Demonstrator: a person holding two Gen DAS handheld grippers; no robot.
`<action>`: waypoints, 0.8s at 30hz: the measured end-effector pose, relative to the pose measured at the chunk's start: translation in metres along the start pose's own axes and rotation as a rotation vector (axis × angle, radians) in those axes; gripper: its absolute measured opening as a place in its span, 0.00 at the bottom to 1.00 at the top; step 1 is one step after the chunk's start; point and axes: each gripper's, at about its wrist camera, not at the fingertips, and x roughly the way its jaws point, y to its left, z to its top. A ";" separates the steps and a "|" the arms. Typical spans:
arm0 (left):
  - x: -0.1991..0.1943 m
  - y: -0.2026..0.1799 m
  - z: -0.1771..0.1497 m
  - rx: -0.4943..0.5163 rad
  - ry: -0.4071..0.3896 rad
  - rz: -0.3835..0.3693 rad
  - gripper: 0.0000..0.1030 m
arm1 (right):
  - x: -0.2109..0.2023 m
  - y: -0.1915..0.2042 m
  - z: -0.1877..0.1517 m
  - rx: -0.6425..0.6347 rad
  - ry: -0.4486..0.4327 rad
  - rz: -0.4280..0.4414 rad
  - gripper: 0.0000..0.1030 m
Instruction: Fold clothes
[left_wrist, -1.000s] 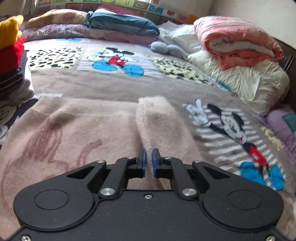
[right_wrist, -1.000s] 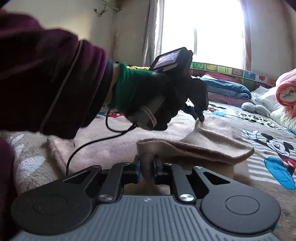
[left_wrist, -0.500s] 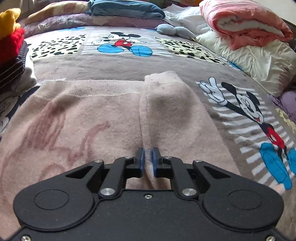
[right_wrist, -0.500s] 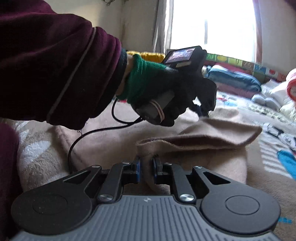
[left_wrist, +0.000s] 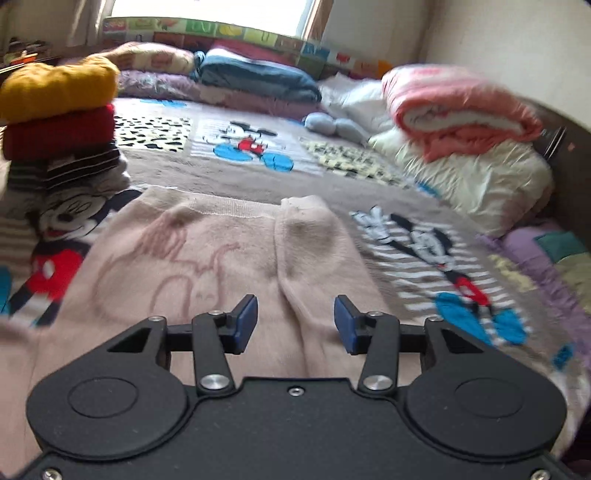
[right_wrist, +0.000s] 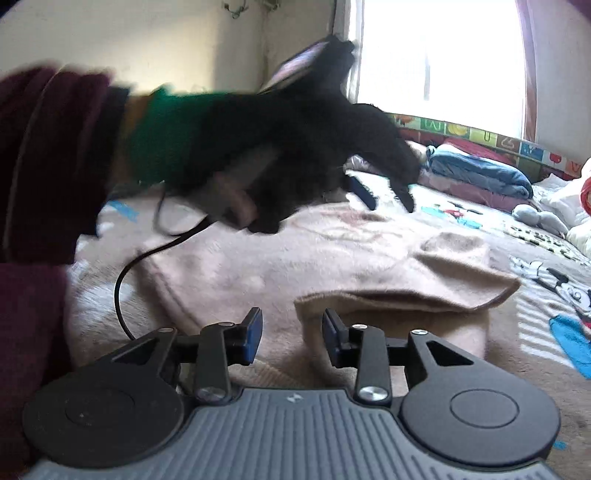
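As we look along the left gripper (left_wrist: 294, 322), its blue-padded fingers (left_wrist: 245, 323) stand moderately apart and are opening, with nothing pressed between them. Below and beyond them a pale pink sweater (left_wrist: 184, 266) lies flat on the bed (left_wrist: 229, 181), which is covered by a cartoon-mouse blanket. One sleeve (left_wrist: 310, 243) is folded inward over the sweater's body and runs away from us, its cuff at the far end. At the left edge sits a stack of folded clothes (left_wrist: 59, 122), yellow on top, red beneath, then striped. A rolled pink quilt (left_wrist: 458, 110) rests on white bedding at the right.

From the right wrist view, the right gripper (right_wrist: 291, 334) also has its fingers (right_wrist: 253, 334) part-way apart and opening; the sweater's folded edge (right_wrist: 406, 295) lies just ahead of the right-hand pad, and we cannot tell whether it touches. Above the sweater, a gloved hand (right_wrist: 295, 147) in black and green, blurred, holds the other gripper, with a maroon sleeve (right_wrist: 48, 158) behind it and a black cable (right_wrist: 122, 291) trailing down onto the fabric.
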 end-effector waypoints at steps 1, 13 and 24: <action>-0.011 0.001 -0.007 -0.016 -0.011 -0.011 0.45 | -0.012 -0.002 0.001 0.003 -0.010 0.005 0.36; -0.058 -0.010 -0.099 -0.123 0.010 -0.070 0.57 | -0.062 -0.027 -0.020 -0.020 -0.046 -0.134 0.41; -0.044 0.005 -0.132 -0.182 0.029 -0.098 0.34 | -0.013 -0.031 -0.041 -0.033 0.141 -0.193 0.45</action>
